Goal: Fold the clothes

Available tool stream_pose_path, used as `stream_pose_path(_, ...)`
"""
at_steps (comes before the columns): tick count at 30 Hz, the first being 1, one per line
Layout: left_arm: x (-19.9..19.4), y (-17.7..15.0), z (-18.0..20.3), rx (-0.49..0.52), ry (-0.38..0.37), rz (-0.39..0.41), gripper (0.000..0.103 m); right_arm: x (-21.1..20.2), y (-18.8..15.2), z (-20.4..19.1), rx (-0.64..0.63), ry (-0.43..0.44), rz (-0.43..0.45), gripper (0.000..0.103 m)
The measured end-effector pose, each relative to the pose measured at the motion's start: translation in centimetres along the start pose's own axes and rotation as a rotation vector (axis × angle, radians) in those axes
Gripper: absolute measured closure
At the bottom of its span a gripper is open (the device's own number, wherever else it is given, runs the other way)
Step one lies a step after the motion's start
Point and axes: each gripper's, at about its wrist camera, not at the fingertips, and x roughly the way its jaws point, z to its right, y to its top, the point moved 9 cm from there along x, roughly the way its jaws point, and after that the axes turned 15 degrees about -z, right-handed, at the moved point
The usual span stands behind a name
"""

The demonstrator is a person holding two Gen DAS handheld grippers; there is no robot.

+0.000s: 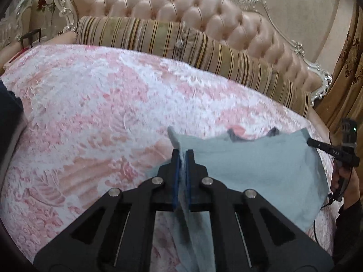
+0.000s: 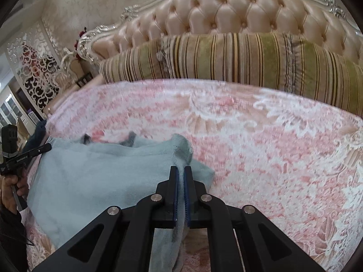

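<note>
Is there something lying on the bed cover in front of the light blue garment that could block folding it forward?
Nothing visible does. The pink bed cover is bare from the light blue garment up to the striped bolster.

garment [image 1: 261, 172] | look: pale blue-grey fleecy cloth, dark trim at far edge | state: stretched in a broad sheet, both near corners lifted and bunched, middle sagging | place: near side of the bed [image 1: 90, 104], over its pink-and-white cover
</note>
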Motion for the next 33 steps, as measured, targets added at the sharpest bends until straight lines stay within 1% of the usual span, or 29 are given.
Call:
stream_pose_path(3,-0.6,0.6,0.2,0.007,-0.017,0.043,0.097,-0.2,0.2,-0.1,-0.004,-0.007,0.012,0.099)
stream_pose_path(5,-0.1,0.7,0.2,0.007,-0.012,0.030,0.097,0.0,0.1,0.2,0.005,-0.003,0.011,0.099)
stream_pose_path(8,1.6,0.3,-0.7,-0.023,-0.022,-0.005,0.097,0.7,0.0,0.7,0.017,0.001,0.000,0.099)
stream_pose_path(11,2.9,-0.3,-1.3,-0.048,-0.026,-0.041,0.097,2.5,-0.9,1.3,0.030,-0.002,-0.065,0.099)
stream_pose_path(17,2.5,-0.6,-1.0,-0.054,-0.027,-0.037,0.097,1.7,-0.9,1.1,0.026,-0.022,-0.067,0.099)
stream_pose_path(18,1.7,-0.4,-0.4,-0.036,-0.047,-0.008,0.097,1.5,-0.9,0.9,0.020,-0.021,-0.063,0.099)
stream_pose_path(21,-1.4,0.7,1.1,0.025,-0.068,0.085,0.097,0.1,-0.3,0.2,0.000,-0.015,-0.020,0.099)
stream_pose_path(23,-3.7,1.4,2.4,0.065,-0.099,0.166,0.097,-1.3,0.2,-0.2,-0.010,-0.009,0.019,0.099)
stream_pose_path(25,-4.3,1.6,2.8,0.087,-0.086,0.198,0.097,-2.5,0.5,-0.5,-0.026,-0.022,0.052,0.099)
stream_pose_path(27,-2.2,1.3,1.4,0.046,-0.060,0.128,0.097,-2.0,0.4,-0.4,-0.020,-0.030,0.032,0.099)
stream_pose_path(29,0.0,0.6,0.1,-0.003,-0.069,0.065,0.097,-0.7,0.0,0.2,-0.004,-0.023,-0.005,0.099)
stream_pose_path(31,1.3,0.2,-0.5,-0.010,-0.049,0.029,0.097,0.8,-0.5,0.6,0.008,-0.016,-0.040,0.099)
stream_pose_path(33,1.8,0.0,-0.9,-0.010,-0.023,0.012,0.097,1.7,-0.7,0.7,0.006,-0.020,-0.056,0.099)
